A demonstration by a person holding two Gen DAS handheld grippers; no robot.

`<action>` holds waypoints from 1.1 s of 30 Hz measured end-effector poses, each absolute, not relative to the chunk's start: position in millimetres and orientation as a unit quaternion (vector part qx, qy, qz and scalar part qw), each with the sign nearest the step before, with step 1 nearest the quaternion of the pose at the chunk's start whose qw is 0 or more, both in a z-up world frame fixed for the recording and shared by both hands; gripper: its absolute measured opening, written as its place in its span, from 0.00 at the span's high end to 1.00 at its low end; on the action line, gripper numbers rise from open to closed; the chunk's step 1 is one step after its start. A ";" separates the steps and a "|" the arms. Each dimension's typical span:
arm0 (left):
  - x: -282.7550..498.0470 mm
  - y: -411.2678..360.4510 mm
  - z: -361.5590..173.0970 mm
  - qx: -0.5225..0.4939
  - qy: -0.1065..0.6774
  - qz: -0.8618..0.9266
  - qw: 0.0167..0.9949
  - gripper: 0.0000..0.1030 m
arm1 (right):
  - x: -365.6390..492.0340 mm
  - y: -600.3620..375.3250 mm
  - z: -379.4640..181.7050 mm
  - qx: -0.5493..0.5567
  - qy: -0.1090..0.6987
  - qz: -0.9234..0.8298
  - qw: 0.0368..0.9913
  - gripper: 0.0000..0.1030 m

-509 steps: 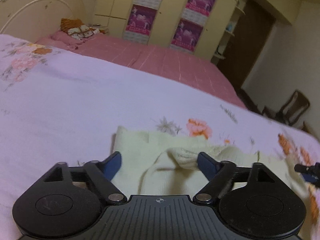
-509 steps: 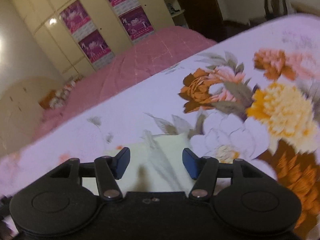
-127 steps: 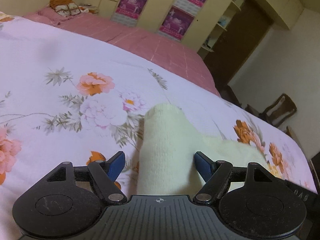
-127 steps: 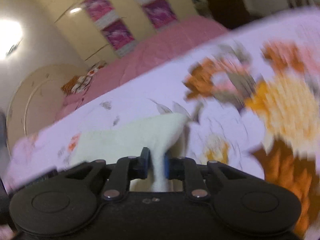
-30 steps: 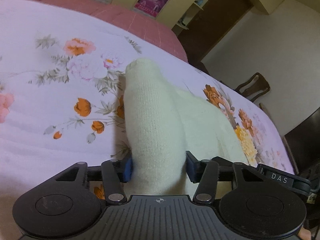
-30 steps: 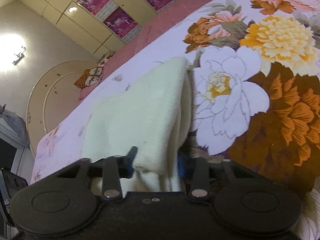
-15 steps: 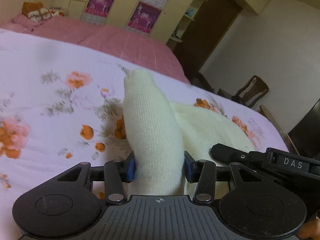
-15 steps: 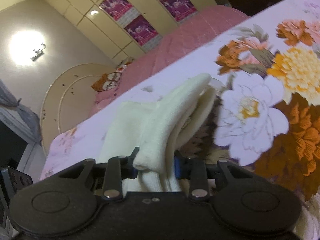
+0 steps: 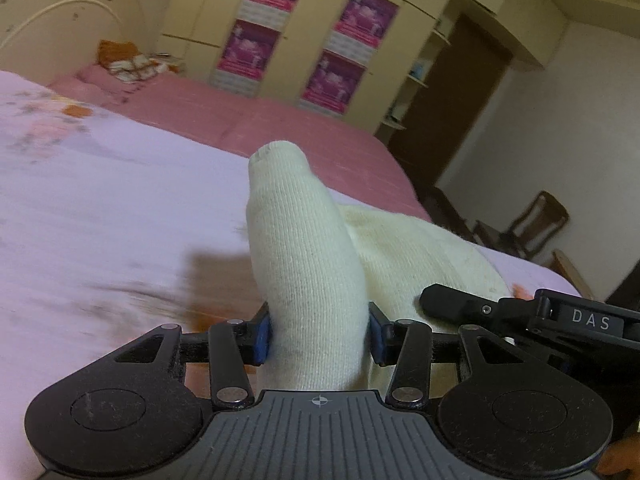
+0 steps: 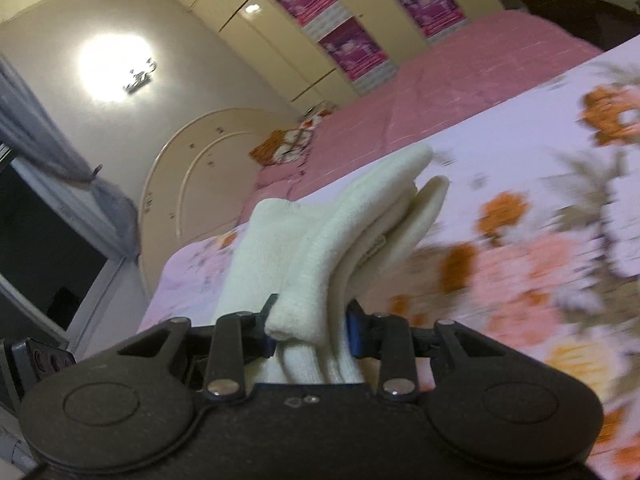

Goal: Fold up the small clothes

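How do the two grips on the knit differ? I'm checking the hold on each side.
The left gripper clamps one thick rounded roll of the cream knit; the right gripper clamps several stacked folded layers with a hem edge. The left bundle is wider than the right. Both are shut on the same raised garment.

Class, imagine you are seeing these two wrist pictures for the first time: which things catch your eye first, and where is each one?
The cream knitted garment fills the middle of both views, lifted above the floral bedspread and pinched at two places, by the left tongs and the right tongs. Behind it, magenta posters line the cream wardrobe doors, and in the right wrist view a wall lamp glares at upper left.
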State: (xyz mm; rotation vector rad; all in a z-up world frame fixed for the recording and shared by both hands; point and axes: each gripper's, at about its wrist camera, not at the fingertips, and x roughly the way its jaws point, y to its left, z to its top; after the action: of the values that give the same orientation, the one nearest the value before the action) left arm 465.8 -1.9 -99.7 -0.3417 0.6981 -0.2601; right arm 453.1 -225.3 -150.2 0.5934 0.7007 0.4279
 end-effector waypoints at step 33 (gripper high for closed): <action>445.0 184.4 -174.0 -0.156 0.382 -0.063 0.909 0.38 | 458.8 -61.9 -200.9 0.220 0.400 0.141 0.878 0.55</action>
State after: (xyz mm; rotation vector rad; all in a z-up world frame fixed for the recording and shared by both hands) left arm 445.0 184.4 -174.0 -0.3216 0.7876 -0.1306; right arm 458.8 -61.9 -200.9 0.4582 0.8350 0.2942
